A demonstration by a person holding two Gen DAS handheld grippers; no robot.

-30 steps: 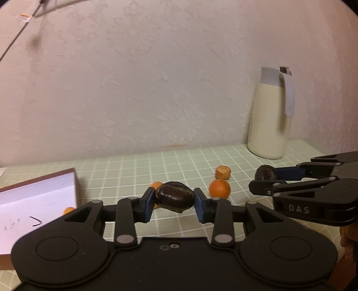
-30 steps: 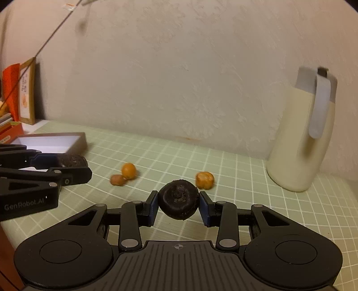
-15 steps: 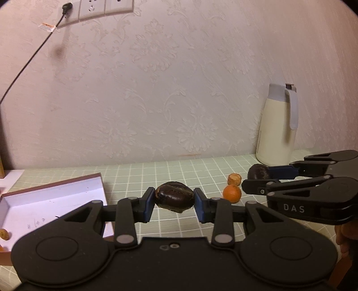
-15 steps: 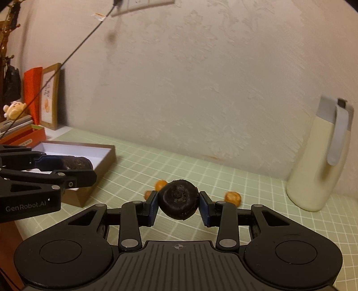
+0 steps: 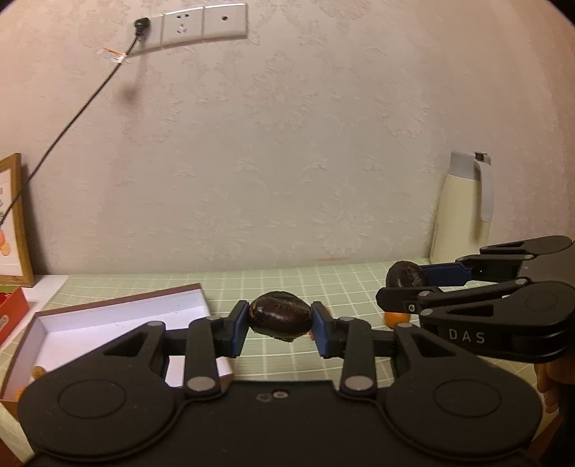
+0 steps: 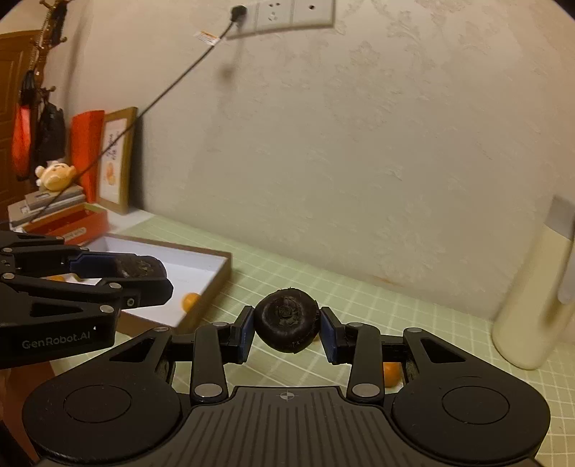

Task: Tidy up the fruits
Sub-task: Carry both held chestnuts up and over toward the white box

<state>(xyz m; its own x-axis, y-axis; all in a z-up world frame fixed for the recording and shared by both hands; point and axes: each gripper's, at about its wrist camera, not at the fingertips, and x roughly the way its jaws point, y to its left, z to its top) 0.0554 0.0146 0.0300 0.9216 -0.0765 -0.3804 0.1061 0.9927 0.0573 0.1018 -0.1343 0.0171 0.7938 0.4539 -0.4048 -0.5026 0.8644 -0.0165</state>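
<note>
My left gripper (image 5: 280, 320) is shut on a dark wrinkled oval fruit (image 5: 280, 316), held above the green checked table. My right gripper (image 6: 286, 326) is shut on a second dark round fruit (image 6: 286, 324). Each gripper shows in the other's view: the right gripper (image 5: 406, 278) at the right, the left gripper (image 6: 143, 269) at the left. A shallow brown box (image 5: 118, 316) with a white inside lies to the left, beside and below the left gripper. Small orange fruits (image 6: 190, 301) lie in it. More orange fruits (image 5: 395, 318) lie on the table, partly hidden by the fingers.
A cream thermos jug (image 5: 463, 212) stands at the back right by the wall. A framed picture (image 6: 116, 160), red boxes (image 6: 68, 224) and a soft toy (image 6: 54, 176) crowd the far left. A black cable (image 5: 72, 122) hangs from the wall socket (image 5: 201, 23).
Both grippers have risen and swung left with their dark fruits still gripped. The box has come closer and more into view; the loose orange fruits have slid right and lower behind the fingers.
</note>
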